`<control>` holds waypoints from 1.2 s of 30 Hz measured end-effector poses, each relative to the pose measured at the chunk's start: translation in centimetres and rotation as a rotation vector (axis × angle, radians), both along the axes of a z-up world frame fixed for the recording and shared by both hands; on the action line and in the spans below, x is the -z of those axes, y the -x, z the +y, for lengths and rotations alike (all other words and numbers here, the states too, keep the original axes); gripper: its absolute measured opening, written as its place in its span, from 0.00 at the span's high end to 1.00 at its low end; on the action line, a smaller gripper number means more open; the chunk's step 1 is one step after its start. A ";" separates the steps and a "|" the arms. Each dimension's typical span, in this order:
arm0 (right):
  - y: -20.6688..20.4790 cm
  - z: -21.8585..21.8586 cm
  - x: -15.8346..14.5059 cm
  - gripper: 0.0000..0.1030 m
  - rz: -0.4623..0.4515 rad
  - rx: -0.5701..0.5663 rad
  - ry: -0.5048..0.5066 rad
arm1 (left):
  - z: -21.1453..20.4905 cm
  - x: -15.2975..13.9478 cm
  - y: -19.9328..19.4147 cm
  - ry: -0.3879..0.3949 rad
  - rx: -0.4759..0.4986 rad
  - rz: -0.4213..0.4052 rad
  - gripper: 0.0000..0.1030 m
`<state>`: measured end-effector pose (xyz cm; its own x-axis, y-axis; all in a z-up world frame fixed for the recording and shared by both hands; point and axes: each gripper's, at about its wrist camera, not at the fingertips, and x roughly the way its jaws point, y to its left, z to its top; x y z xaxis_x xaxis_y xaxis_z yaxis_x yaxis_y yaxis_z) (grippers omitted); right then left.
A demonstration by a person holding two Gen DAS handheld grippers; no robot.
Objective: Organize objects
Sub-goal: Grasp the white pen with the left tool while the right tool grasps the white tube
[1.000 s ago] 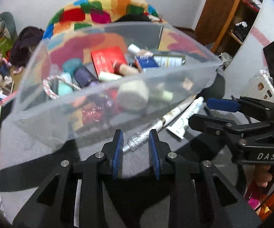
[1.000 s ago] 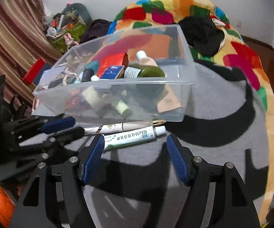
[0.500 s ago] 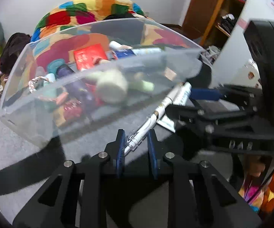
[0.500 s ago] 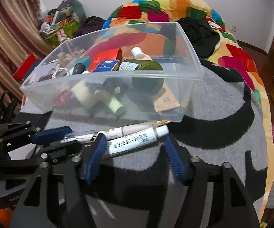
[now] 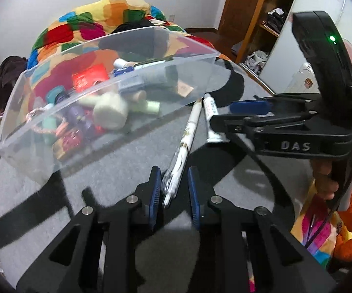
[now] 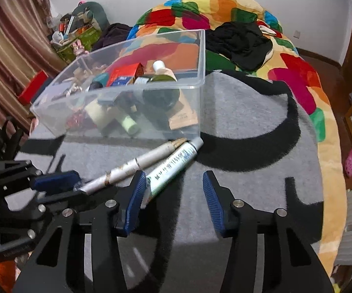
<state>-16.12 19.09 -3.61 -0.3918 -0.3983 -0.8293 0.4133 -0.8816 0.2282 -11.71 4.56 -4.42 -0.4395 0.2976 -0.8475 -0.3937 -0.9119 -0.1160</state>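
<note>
My left gripper [image 5: 173,188] sits narrow around the pen's [image 5: 188,131] clear end on the grey blanket [image 6: 249,127], apparently mid-pickup; my right gripper [image 6: 173,202] gapes wide beside the ointment tube [image 6: 173,163]; next I'd pinch, lift, and drop it into the clear bin [image 6: 201,56].

It was a lived-in bedroom in a home. A bed under a grey blanket [image 6: 244,127] and a patchwork quilt [image 6: 298,78] filled the middle, dark clothes [image 6: 242,41] heaped at its far end. Striped curtains [image 6: 7,56] hung at the left, and an open wooden wardrobe [image 5: 261,19] with folded clothes stood far right. Toiletries filled a clear plastic bin [image 6: 200,56] on the bed.
</note>
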 end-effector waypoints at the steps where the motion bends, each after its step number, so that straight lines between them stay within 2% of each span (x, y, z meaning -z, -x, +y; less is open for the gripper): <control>1: 0.3 -0.3 0.1 0.56 0.001 0.005 -0.003 | 0.5 0.0 0.3 0.014 0.014 0.005 0.79; 5: 1.1 -0.8 0.8 0.56 -0.009 0.014 0.010 | 1.6 1.2 1.6 0.069 0.009 -0.004 0.77; 7: 1.0 -0.6 0.9 0.57 -0.003 0.007 0.005 | 1.6 1.4 1.7 0.061 0.003 -0.001 0.78; 8: 0.8 -0.5 1.0 0.59 0.003 0.005 -0.006 | 1.6 1.4 1.6 0.061 0.002 0.003 0.79; 10: 0.5 -0.4 1.0 0.73 0.030 -0.004 -0.048 | 1.4 1.4 1.1 0.062 -0.002 0.016 0.81; 16: -0.5 0.3 0.9 0.79 0.055 -0.012 -0.064 | -0.3 1.3 -1.9 0.059 -0.035 0.047 0.89; 18: -1.1 0.3 0.9 0.86 0.066 -0.029 -0.068 | -0.9 1.2 -2.9 0.058 -0.048 0.052 0.89; 23: -3.6 0.0 0.6 0.87 0.090 -0.103 -0.050 | -2.7 0.9 -5.3 0.052 -0.078 0.058 0.89; 28: -5.8 -1.1 0.4 0.86 0.125 -0.206 -0.066 | -2.8 0.8 -5.9 0.063 -0.086 0.076 0.88; 30: -5.8 -1.4 0.4 0.83 0.118 -0.213 -0.066 | -2.4 0.9 -5.4 0.066 -0.088 0.084 0.88; 36: -5.2 -1.8 0.6 0.83 0.097 -0.174 -0.043 | -1.6 1.4 -4.6 0.068 -0.109 0.138 0.89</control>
